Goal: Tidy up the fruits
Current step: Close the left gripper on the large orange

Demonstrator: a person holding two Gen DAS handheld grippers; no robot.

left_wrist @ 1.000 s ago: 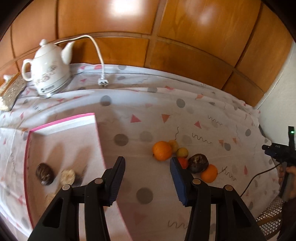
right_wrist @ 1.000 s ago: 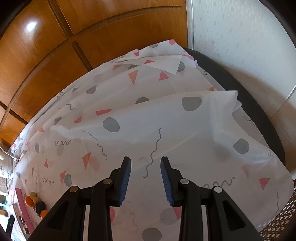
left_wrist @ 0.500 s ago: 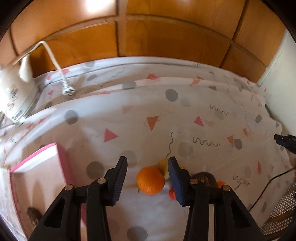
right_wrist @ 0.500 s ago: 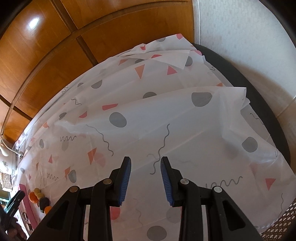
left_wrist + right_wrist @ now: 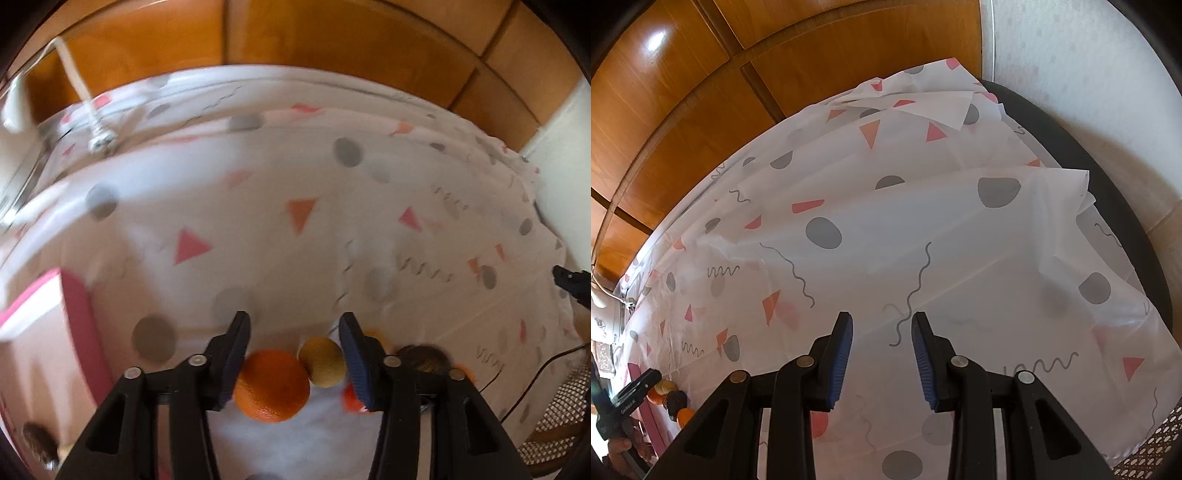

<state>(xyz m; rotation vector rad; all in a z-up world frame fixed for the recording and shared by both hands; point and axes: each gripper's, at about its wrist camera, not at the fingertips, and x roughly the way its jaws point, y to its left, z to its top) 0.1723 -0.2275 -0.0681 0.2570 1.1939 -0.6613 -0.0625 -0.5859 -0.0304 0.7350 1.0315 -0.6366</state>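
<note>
Two hand-held grippers are in view. The left hand-held gripper [image 5: 293, 356] is spread wide, with the orange [image 5: 271, 386] between its fingers and close against the left pad; whether that pad touches the fruit cannot be determined. The yellow fruit [image 5: 322, 362] sits just behind and to the right of the orange, touching it and also inside the gap. A red fruit [image 5: 351, 398] and a dark fruit [image 5: 423, 360] lie behind the right finger, largely hidden.

Procedure, as judged from this position: the step in hand is the grasp of the orange. Shift the left hand-held gripper slightly leftward and forward so that only the orange lies between the pads. Close across the widest part of the fruit. Avoid trapping the yellow fruit, which is likely to roll or squirt out under side pressure.

The pink box [image 5: 79, 325] stands to the left on the worktop cloth [image 5: 295, 184] and appears to be the destination; something dark already lies in it.

The right hand-held gripper [image 5: 882, 356] is partly spread, holds nothing, and hovers above bare cloth, well apart from the fruit.
</note>
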